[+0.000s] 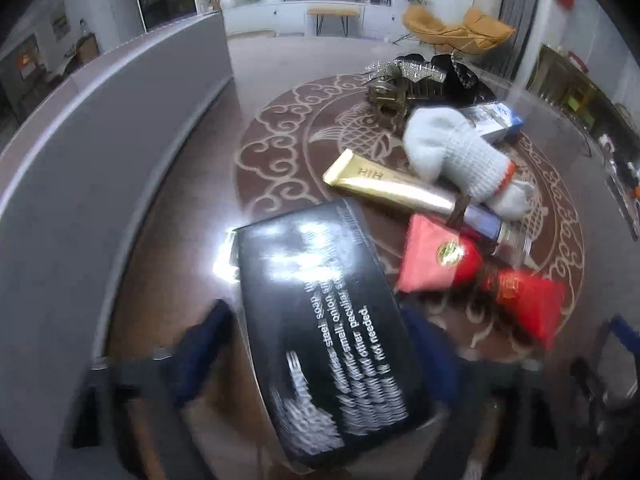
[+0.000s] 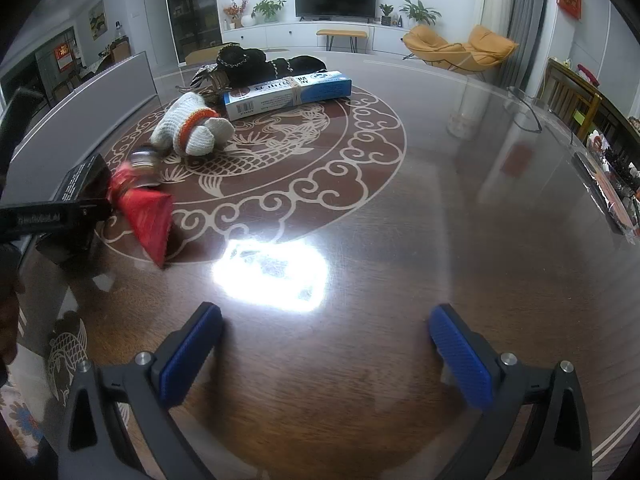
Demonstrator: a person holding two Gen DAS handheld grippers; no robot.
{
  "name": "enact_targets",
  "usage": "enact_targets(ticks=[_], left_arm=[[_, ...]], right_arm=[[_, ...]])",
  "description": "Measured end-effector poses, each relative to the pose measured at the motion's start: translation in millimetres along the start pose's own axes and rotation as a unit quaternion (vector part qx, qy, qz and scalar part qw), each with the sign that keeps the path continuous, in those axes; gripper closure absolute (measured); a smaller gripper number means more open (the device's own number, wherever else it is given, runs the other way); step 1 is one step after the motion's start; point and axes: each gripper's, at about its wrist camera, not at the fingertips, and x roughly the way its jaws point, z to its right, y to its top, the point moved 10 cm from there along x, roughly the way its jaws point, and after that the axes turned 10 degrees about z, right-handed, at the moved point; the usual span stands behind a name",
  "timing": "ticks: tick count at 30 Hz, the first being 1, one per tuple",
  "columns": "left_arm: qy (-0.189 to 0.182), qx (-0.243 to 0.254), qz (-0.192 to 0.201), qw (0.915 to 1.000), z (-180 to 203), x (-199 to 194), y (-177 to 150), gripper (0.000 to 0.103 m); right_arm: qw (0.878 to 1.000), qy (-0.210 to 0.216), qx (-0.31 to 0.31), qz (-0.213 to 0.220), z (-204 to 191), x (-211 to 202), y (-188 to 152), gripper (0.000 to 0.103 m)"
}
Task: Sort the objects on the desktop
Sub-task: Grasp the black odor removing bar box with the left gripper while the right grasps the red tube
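Note:
A black box with white print lies between the blue pads of my left gripper, which is shut on its two long sides; the picture is blurred. Beyond the box are a gold tube, white knit gloves, two red packets, a small bottle and a blue-and-white carton. In the right wrist view the black box shows at the far left beside a red packet. My right gripper stands open over the bare glossy table, holding nothing.
A grey panel stands along the table's left side. Hair clips and a black item lie at the far side. A bright lamp reflection sits just ahead of the right gripper. Packaged goods lie at the right edge.

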Motion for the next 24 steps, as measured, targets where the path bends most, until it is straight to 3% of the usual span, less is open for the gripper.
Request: enact_targets(ticks=[3, 4, 6, 8, 10, 11, 15, 16, 17, 18, 24], left_arm=[[-0.033, 0.006, 0.002, 0.9994, -7, -20, -18, 0.046], [-0.038, 0.014, 0.006, 0.9991, -9, -27, -25, 0.046], [-0.047, 0.025, 0.009, 0.9985, -12, -38, -37, 0.046], [-0.06, 0.021, 0.01, 0.9979, -14, -48, -46, 0.046], [-0.071, 0.01, 0.009, 0.9974, -19, -55, -53, 0.046], [-0.076, 0.006, 0.008, 0.9971, -20, -58, -57, 0.046], [-0.085, 0.008, 0.009, 0.9963, -23, -66, -64, 0.046], [-0.086, 0.012, 0.01, 0.9962, -24, -67, -66, 0.046], [-0.088, 0.012, 0.009, 0.996, -24, -68, -67, 0.046], [-0.094, 0.008, 0.008, 0.9955, -24, -71, -68, 0.046], [-0.139, -0.013, 0.027, 0.9898, -22, -101, -51, 0.046]], right_arm=[[1.0, 0.016, -0.013, -0.009, -6, 0, 0, 0.0], [0.997, 0.065, -0.029, -0.02, -24, -1, 2, 0.001], [0.988, 0.123, -0.092, -0.001, -62, -9, 16, 0.005], [0.977, 0.135, -0.163, 0.018, -94, -10, 31, 0.005], [0.966, 0.161, -0.203, 0.005, -129, 0, 44, 0.005], [0.963, 0.168, -0.213, -0.007, -142, 9, 49, 0.009], [0.951, 0.191, -0.231, -0.074, -172, 43, 50, 0.053], [0.946, 0.193, -0.244, -0.088, -178, 48, 45, 0.055], [0.945, 0.188, -0.251, -0.088, -179, 48, 45, 0.064], [0.946, 0.189, -0.247, -0.095, -179, 48, 44, 0.083], [0.963, 0.173, -0.173, -0.113, -147, 30, 32, 0.083]])
